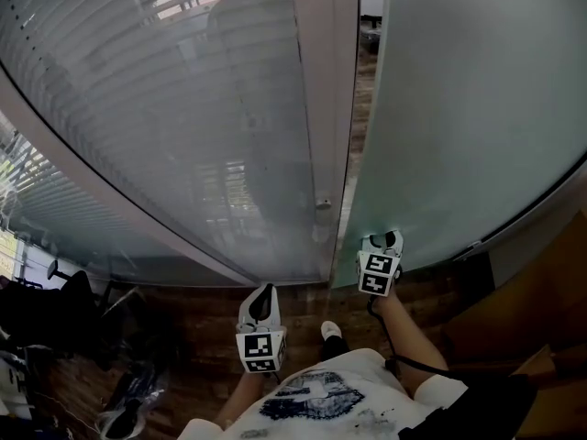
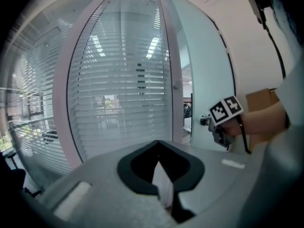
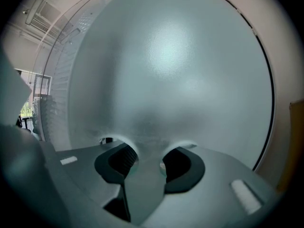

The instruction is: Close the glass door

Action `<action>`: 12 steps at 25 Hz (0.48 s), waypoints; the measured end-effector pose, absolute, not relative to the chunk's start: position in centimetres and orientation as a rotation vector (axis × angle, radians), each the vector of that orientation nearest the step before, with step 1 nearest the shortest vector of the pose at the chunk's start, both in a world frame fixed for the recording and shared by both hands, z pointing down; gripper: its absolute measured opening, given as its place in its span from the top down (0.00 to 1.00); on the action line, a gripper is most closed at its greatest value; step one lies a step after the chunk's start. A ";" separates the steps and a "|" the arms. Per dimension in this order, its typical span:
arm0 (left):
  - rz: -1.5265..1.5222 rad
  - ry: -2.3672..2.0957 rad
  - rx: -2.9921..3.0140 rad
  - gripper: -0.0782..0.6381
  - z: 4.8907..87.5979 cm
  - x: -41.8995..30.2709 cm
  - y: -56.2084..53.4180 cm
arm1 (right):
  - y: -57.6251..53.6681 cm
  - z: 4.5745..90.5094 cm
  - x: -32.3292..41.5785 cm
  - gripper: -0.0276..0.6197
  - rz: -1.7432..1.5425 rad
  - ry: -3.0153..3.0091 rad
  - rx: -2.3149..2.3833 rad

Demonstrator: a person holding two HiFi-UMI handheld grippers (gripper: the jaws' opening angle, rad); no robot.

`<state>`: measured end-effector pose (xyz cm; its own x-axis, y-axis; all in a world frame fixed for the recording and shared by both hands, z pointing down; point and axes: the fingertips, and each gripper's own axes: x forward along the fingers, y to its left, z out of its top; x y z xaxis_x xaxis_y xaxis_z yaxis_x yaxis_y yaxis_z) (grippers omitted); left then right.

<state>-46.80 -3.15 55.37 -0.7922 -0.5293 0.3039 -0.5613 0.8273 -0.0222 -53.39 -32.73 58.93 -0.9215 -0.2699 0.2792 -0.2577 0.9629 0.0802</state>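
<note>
Fingers (image 3: 124,159) of the right gripper (image 1: 385,239) are held apart and empty, tips against the frosted glass door (image 1: 477,108) ahead, while the left gripper (image 1: 264,291) is seen closed on nothing.

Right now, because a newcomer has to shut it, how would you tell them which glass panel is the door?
Start at the pale upright frame post that splits the glass ahead. The glass door is the panel right of that post, beyond the narrow gap, in front of the right gripper. Unlike the left panel, which shows slatted blinds, it is plain frosted glass.
</note>
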 end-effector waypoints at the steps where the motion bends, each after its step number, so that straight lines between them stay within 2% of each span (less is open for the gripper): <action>1: 0.159 -2.722 0.828 0.89 55.5 -46.9 -3.1 | -32.8 58.9 -53.6 0.70 -0.061 -2.824 0.389; 12: 0.141 -2.718 0.739 0.89 56.2 -48.4 -2.5 | -34.1 58.5 -55.6 0.70 -0.064 -2.843 0.432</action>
<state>-48.40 -2.51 56.19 -0.8152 -0.4761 0.3299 -0.5077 0.8615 -0.0113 -55.57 -34.10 58.49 -0.9208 -0.2975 0.2523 -0.2858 0.9547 0.0826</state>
